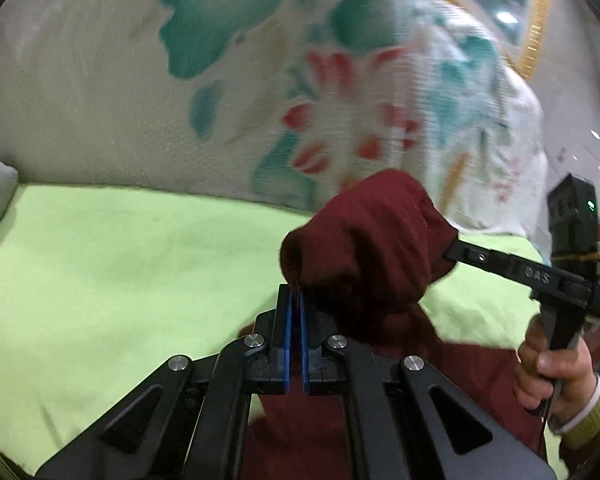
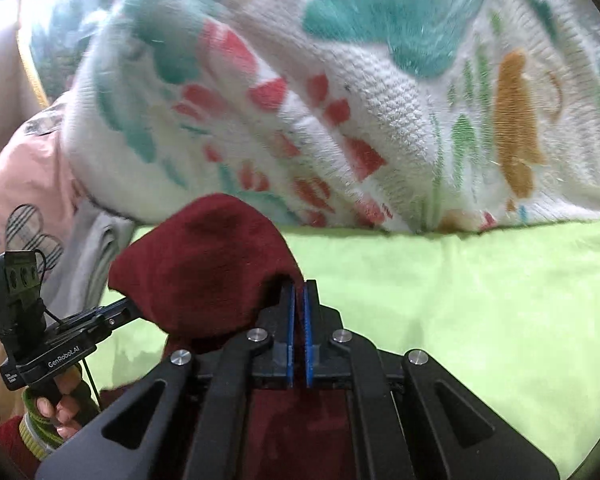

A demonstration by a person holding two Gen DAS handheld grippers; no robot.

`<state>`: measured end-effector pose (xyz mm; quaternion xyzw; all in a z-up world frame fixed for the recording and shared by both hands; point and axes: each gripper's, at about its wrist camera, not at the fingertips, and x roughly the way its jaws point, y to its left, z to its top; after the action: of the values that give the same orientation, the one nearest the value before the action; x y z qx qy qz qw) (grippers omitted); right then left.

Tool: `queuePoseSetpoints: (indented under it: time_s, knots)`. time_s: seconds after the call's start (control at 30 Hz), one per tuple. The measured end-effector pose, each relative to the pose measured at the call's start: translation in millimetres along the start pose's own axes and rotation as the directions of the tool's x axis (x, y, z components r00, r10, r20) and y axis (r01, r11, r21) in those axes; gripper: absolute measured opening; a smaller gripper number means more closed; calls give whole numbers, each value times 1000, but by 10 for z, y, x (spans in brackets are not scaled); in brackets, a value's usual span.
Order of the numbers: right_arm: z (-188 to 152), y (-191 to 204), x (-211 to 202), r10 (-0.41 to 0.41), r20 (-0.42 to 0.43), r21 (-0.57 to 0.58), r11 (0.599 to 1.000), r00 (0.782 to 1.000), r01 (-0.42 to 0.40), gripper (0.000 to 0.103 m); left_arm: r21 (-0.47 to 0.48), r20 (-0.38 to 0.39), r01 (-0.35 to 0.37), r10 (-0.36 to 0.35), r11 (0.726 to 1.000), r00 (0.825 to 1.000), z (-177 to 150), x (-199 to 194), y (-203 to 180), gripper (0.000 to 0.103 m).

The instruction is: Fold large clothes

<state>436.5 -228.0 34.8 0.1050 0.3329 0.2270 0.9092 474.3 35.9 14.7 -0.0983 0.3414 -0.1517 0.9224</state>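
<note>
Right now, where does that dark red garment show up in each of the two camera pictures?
Left wrist view: the dark red garment bunches at centre, pinched by the left gripper, draping to the bottom edge.
Right wrist view: the dark red garment bunches left of centre, pinched by the right gripper.
Shared landmark: the floral blanket behind the lime-green sheet.

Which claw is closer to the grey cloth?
Left. The left claw, shut on the maroon garment, is on the side of the grey cloth; the right claw grips the garment farther from it.
</note>
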Motion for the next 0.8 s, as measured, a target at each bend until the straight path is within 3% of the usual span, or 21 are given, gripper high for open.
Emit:
queuePoseSetpoints:
  time_s: [0.33,0.53,0.73,0.8]
  knots:
    - [-1005,2,-993,39,-7,55,998,999,-39,4,41,6,82,-82,996,997,-1064,-1156,-457,1]
    - [-1638,-79,-1245,22,-66,101,995,998,-15,4,29,-63,94,-92,995,994,-1584,-1244,-590,1]
    - [-1948,29,-1355,25,-121,99,995,992,-13,6,-20,-137,114,-115,993,984,-1922,-1330,-534,2]
    - [-1995,30,-1411,32,-139,106,994,990,-18,11,-42,-151,131,-136,991,979,-1998,-1417,-483,2]
